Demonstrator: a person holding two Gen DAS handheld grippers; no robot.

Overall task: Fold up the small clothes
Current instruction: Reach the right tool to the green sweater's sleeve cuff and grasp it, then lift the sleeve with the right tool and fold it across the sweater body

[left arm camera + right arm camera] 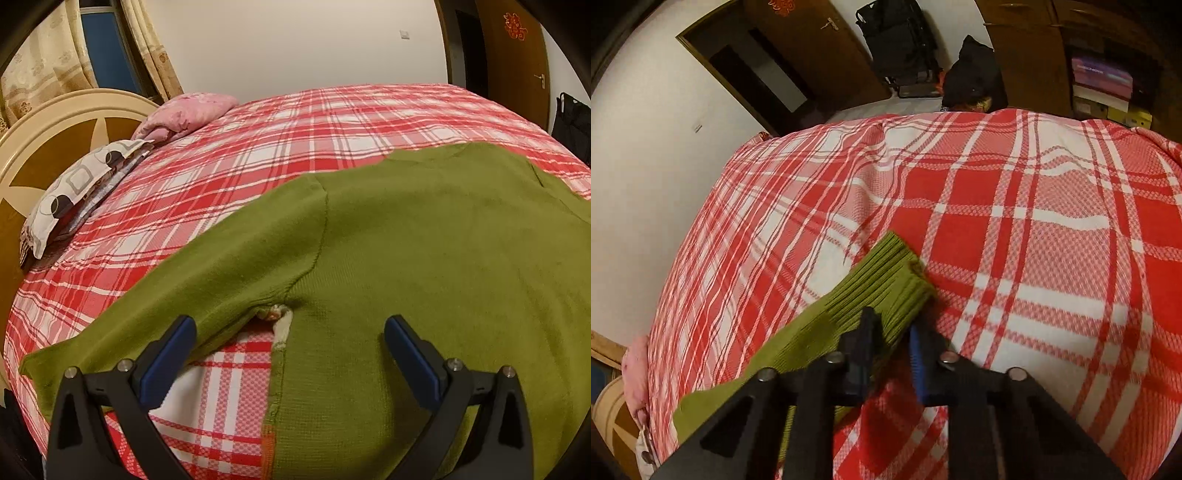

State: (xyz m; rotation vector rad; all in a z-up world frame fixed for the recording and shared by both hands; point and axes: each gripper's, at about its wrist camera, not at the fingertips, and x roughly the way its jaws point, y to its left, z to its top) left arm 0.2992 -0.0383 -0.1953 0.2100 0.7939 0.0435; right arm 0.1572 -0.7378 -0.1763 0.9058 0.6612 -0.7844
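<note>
A small olive-green knit sweater (424, 258) lies spread on the red and white plaid bedspread (240, 155). Its left sleeve (207, 280) stretches toward the lower left. My left gripper (290, 326) is open and empty, hovering just above the sweater's armpit. In the right wrist view, my right gripper (892, 325) is shut on the ribbed cuff (886, 280) of the other green sleeve, held just above the plaid bedspread (1015, 240).
A patterned pillow (70, 195) and a pink pillow (184, 112) lie by the cream headboard (48, 122) at the left. A brown door (798, 40), black bags (901, 40) and a wardrobe (1027, 51) stand beyond the bed's far edge.
</note>
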